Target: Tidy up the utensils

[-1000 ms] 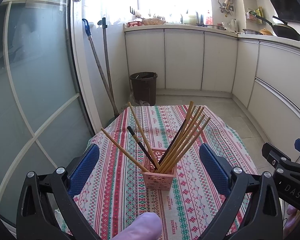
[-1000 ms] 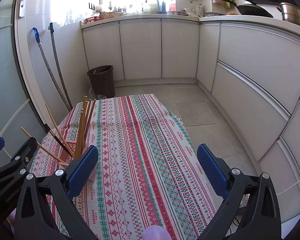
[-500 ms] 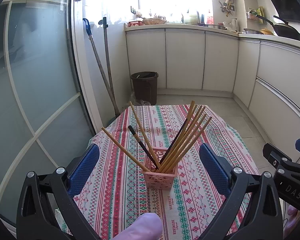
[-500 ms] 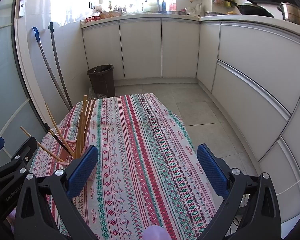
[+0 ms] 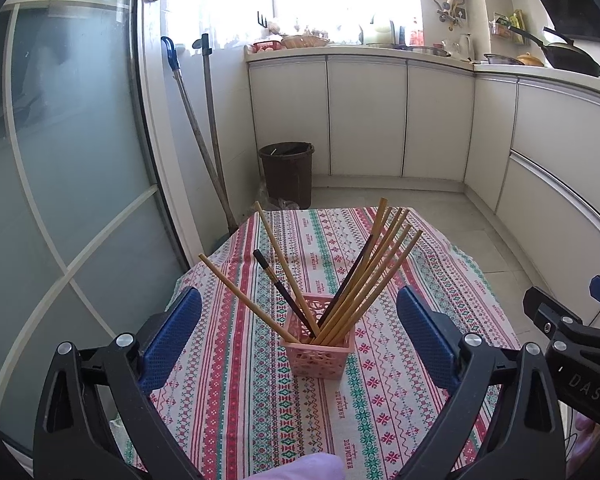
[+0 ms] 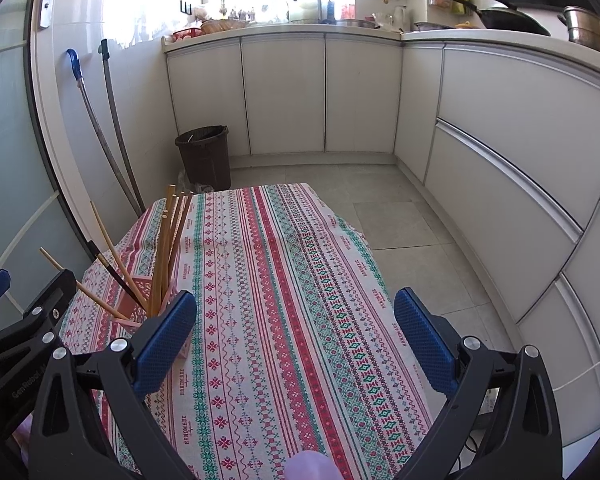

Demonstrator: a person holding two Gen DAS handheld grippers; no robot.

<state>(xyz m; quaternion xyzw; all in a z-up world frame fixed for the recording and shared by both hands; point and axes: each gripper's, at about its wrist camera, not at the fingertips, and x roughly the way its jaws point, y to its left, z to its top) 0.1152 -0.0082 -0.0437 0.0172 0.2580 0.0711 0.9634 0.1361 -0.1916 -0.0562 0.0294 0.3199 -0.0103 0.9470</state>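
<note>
1. The chopsticks (image 5: 364,276) stood in a small pink basket (image 5: 318,354) on the left part of the tabletop (image 5: 260,400), about midway between its near and far ends. Most were pale wood and leaned right in a bunch; two pale ones and a dark one (image 5: 284,294) splayed left.

2. They looked light, thin, stiff and smooth, so I judged they could roll or slip between flat pads. The free upper shaft, well above the basket rim, seemed the best place to hold one, taking an outlying stick on the left rather than the crowded bunch.

3. The basket looked like light, lattice plastic; a sideways pull on a stick might tip or drag it on the striped cloth.

4. The left tool (image 5: 298,336) was spread wide and empty, its blue pads (image 5: 172,336) standing either side of the basket and nearer than it, touching nothing.

5. The right tool (image 6: 296,340) was likewise wide apart and empty, over bare cloth to the right of the basket, with its left pad (image 6: 166,344) hiding part of the basket.

6. Against the frames a second earlier, the left view showed the basket a little farther off and lower between the pads, suggesting a slight retreat; the sticks had not moved. The right view was practically unchanged.
</note>
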